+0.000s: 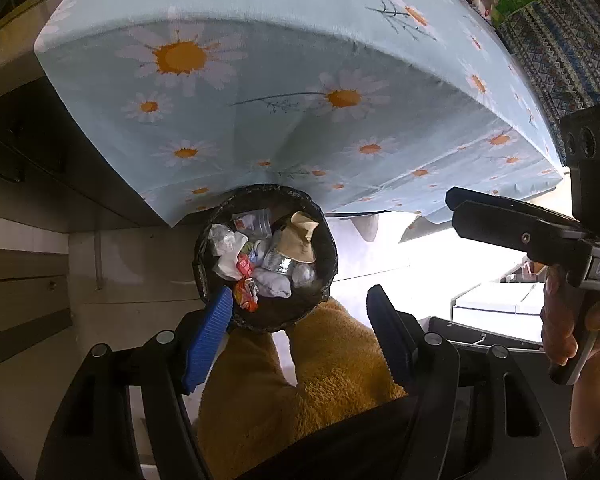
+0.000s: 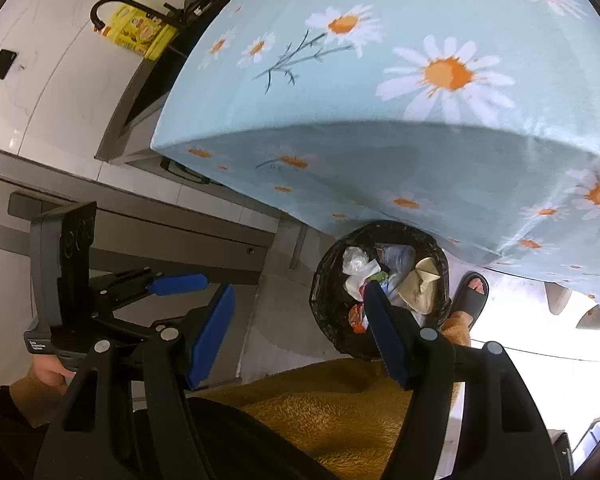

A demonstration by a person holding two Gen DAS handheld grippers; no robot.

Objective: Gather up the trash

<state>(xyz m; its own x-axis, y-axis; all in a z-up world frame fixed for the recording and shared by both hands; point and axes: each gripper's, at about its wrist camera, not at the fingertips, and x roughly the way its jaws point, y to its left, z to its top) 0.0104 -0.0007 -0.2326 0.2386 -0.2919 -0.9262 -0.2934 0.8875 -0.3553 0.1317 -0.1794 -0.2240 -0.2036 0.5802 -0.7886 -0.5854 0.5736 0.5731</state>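
A round bin lined with a black bag (image 1: 324, 256) stands on the floor by the table's edge, full of crumpled paper, plastic cups, wrappers and a brown paper bag (image 1: 298, 238). It also shows in the right wrist view (image 2: 320, 304). My left gripper (image 1: 300, 312) is open and empty, above the bin's near rim. My right gripper (image 2: 300, 316) is open and empty, just left of and above the bin; it also shows at the right of the left wrist view (image 1: 456, 208). The left gripper shows in the right wrist view (image 2: 202, 284).
A table under a light blue daisy cloth (image 1: 260, 40) overhangs the bin. The person's legs in yellow fleece (image 1: 300, 380) and a foot in a black sandal (image 2: 474, 292) are beside the bin. Grey cabinets (image 1: 20, 240) stand at left.
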